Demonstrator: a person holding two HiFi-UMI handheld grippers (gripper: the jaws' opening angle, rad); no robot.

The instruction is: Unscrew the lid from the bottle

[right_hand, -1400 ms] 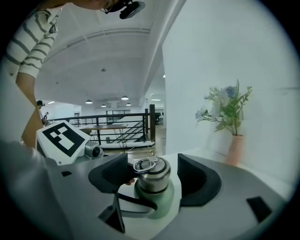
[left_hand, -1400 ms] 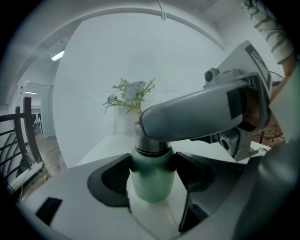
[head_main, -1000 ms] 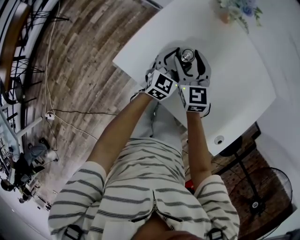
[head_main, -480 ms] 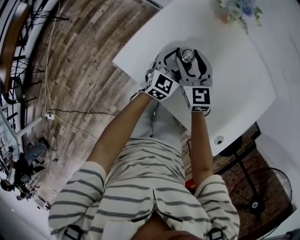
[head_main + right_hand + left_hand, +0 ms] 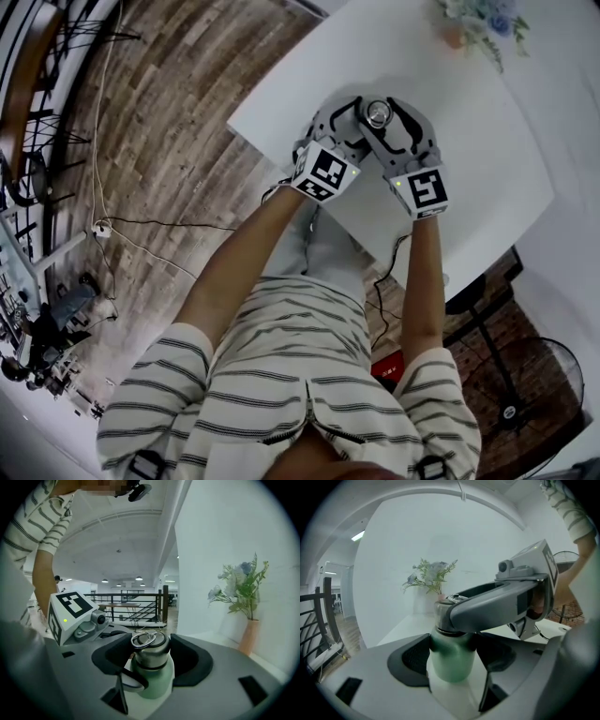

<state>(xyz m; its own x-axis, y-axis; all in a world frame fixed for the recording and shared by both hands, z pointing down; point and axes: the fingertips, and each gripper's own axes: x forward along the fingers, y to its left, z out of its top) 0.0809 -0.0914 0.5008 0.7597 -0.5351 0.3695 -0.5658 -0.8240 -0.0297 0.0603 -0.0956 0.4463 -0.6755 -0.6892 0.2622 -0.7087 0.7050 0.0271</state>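
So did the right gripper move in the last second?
Yes. The right gripper pivoted about the lid: its rear swung right, toward the table's right edge.

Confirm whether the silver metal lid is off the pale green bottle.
No, the silver metal lid sits on top of the pale green bottle, closing its neck.
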